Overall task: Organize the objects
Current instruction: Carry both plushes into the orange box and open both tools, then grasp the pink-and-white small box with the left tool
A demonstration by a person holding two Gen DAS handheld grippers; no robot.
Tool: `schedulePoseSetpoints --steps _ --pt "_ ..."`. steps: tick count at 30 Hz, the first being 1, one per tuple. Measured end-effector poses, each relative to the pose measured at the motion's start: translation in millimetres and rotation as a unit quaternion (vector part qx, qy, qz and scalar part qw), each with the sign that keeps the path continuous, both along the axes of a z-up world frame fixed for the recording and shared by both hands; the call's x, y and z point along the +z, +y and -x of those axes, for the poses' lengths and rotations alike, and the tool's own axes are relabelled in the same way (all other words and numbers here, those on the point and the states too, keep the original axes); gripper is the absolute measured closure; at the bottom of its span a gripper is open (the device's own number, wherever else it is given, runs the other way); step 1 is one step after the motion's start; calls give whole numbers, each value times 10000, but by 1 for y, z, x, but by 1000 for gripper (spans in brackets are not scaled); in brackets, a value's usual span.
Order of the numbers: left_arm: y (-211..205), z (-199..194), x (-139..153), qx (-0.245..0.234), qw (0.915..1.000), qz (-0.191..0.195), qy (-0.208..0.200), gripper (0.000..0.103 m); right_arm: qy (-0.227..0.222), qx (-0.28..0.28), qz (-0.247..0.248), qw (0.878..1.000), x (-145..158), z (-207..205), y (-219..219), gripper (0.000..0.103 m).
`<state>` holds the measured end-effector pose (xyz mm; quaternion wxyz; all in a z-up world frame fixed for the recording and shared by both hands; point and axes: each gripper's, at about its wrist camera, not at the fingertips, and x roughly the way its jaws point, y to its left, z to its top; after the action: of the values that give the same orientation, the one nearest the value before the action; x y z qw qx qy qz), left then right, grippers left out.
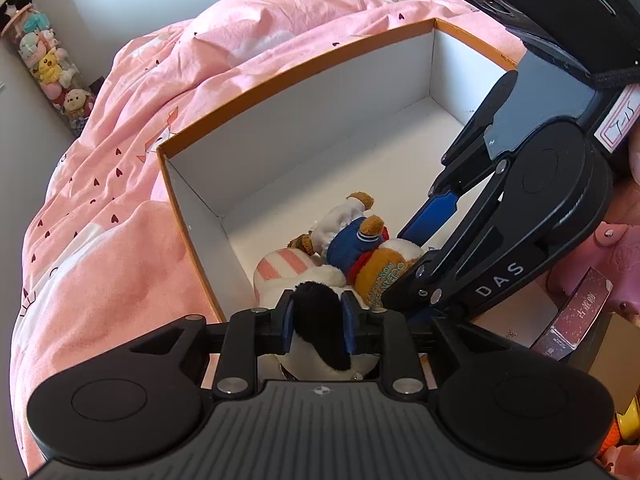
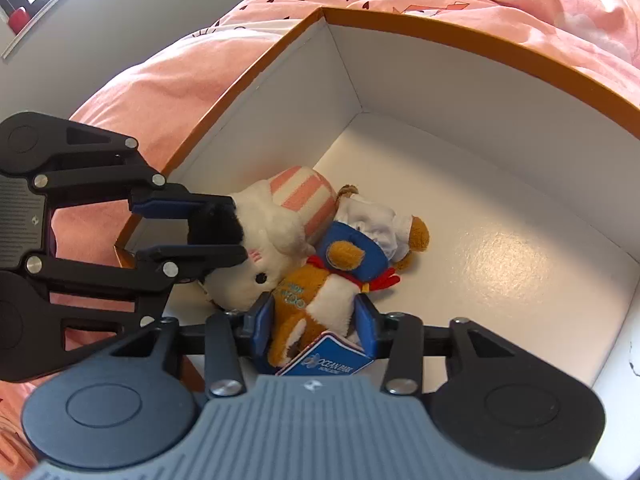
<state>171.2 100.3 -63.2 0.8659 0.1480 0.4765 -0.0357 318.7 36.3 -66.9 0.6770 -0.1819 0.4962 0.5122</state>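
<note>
An open box (image 1: 296, 80) with orange rim and white inside lies on a pink bed; it also shows in the right wrist view (image 2: 460, 46). Inside its near corner lie a white plush with a black ear and pink-striped part (image 2: 276, 220) and a brown plush in a blue vest (image 2: 324, 292). My left gripper (image 1: 319, 318) is shut on the white plush's black ear (image 1: 320, 320); it shows in the right wrist view too (image 2: 218, 226). My right gripper (image 2: 316, 320) is shut on the brown plush, whose blue tag (image 2: 332, 356) hangs near the camera.
A pink duvet with small hearts (image 1: 120, 184) surrounds the box. A clear tube of small plush toys (image 1: 44, 64) stands at the far left by the wall. A pink bag (image 1: 616, 256) and small boxes (image 1: 576, 316) lie at the right.
</note>
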Motion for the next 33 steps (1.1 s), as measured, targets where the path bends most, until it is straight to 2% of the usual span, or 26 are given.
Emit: schedulePoseSetpoints --steps 3,5,9,13,19,23,26,30,33 --pt "4 0 4 74 9998 159 -72 65 17 -102 -10 9999 4 -2 -3 53" --pt "5 2 8 97 9995 267 -134 59 36 -201 1 9998 6 -3 -4 49" --pt "6 5 17 120 9986 354 -364 57 32 -311 -80 9995 11 -4 -9 46" --pt "6 13 34 233 9960 551 -662 57 -203 -547 -240 9980 26 2 -21 46" --pt "-5 40 62 343 9883 1066 -1033 57 -462 -1401 -642 9870 61 22 -68 46" --pt "-18 55 62 234 9848 1449 -931 57 -616 -1854 -838 9771 75 49 -105 46" --pt "-31 62 51 66 9848 1563 -756 57 -657 -2181 -914 9694 78 68 -132 50" --pt "-43 69 28 45 9821 1844 -390 57 -698 -2575 -775 9606 69 91 -158 57" --pt "-51 75 14 50 9795 2010 -131 57 -570 -2729 -612 9584 58 106 -170 60"
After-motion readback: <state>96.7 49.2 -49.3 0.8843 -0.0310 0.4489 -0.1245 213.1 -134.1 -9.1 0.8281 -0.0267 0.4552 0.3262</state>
